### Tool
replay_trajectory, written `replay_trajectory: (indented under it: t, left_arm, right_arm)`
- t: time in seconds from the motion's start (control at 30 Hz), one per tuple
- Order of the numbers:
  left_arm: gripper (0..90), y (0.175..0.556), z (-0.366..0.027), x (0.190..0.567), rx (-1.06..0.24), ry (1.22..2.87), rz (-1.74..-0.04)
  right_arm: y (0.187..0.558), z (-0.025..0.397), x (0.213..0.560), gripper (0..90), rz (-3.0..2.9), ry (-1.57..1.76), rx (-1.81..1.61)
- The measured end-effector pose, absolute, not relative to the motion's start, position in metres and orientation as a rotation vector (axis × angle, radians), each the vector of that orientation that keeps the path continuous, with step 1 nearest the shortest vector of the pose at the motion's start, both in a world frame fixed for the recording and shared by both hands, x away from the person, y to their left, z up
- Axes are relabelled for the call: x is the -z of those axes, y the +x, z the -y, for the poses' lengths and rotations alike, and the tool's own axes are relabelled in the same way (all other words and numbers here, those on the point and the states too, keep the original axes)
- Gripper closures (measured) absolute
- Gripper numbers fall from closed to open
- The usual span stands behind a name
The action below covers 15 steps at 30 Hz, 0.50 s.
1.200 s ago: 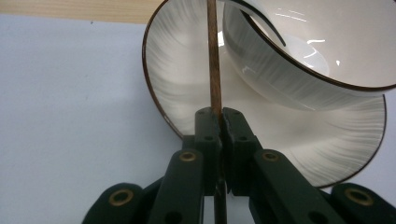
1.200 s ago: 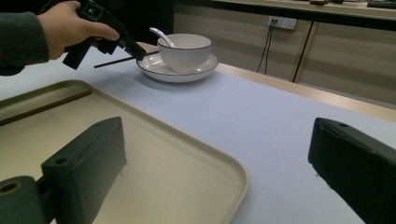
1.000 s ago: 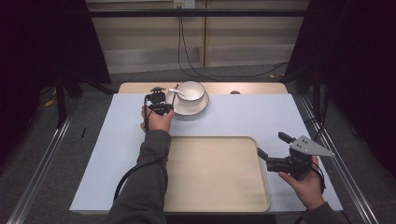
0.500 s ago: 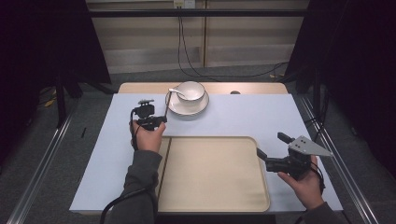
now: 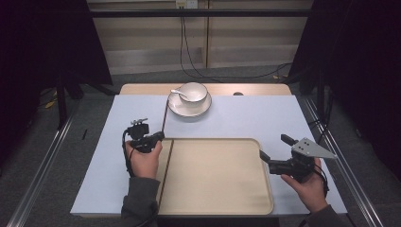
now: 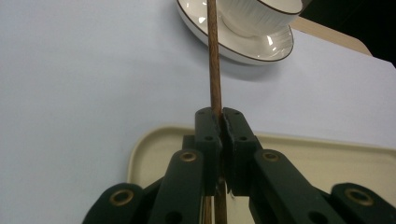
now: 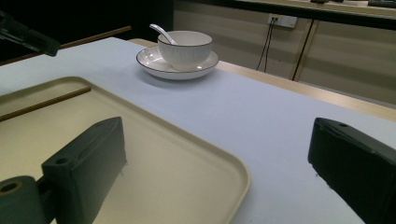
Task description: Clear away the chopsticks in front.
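The left gripper point(image 5: 158, 136) pinches a brown chopstick point(image 6: 213, 65) above the tray's point(image 5: 217, 208) left edge; a second chopstick point(image 5: 165, 175) lies in the tray. The right gripper point(image 5: 273, 150), fingers spread, hovers at the tray's right edge. A bowl point(image 5: 192, 93) sits on its saucer point(image 5: 189, 109) at the desk's far side.

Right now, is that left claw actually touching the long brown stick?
Touching. In the left gripper view the left gripper has its two black jaws shut on the brown stick, which runs out between them toward the saucer.

The bowl point(image 5: 192, 91) and saucer point(image 5: 189, 107) are white with dark rims. The tray point(image 5: 222, 189) is cream, the chopstick point(image 5: 165, 115) brown, the table cover point(image 5: 265, 118) pale lilac.
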<state>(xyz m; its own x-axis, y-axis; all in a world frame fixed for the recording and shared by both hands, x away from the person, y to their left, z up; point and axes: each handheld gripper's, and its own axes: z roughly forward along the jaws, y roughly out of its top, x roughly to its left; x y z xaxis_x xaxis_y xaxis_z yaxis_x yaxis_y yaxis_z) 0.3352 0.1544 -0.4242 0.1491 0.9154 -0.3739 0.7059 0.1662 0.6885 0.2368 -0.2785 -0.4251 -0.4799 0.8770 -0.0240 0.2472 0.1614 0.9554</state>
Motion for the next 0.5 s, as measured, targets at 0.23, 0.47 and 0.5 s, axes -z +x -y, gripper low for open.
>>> replay_trajectory:
  t: [0.23,0.47,0.5]
  left_arm:
    - [85.7,0.311,-0.156,0.429,-0.29,1.555,-1.605]
    - [85.7,0.291,-0.157,0.433,-0.283,1.551,-1.609]
    - [85.7,0.29,-0.157,0.434,-0.282,1.556,-1.609]
  right_arm:
    - [0.236,0.278,0.425,3.8,-1.841,1.061,-1.33]
    - [0.236,0.277,0.425,3.8,-1.843,1.059,-1.329]
    - [0.236,0.277,0.425,3.8,-1.843,1.059,-1.329]
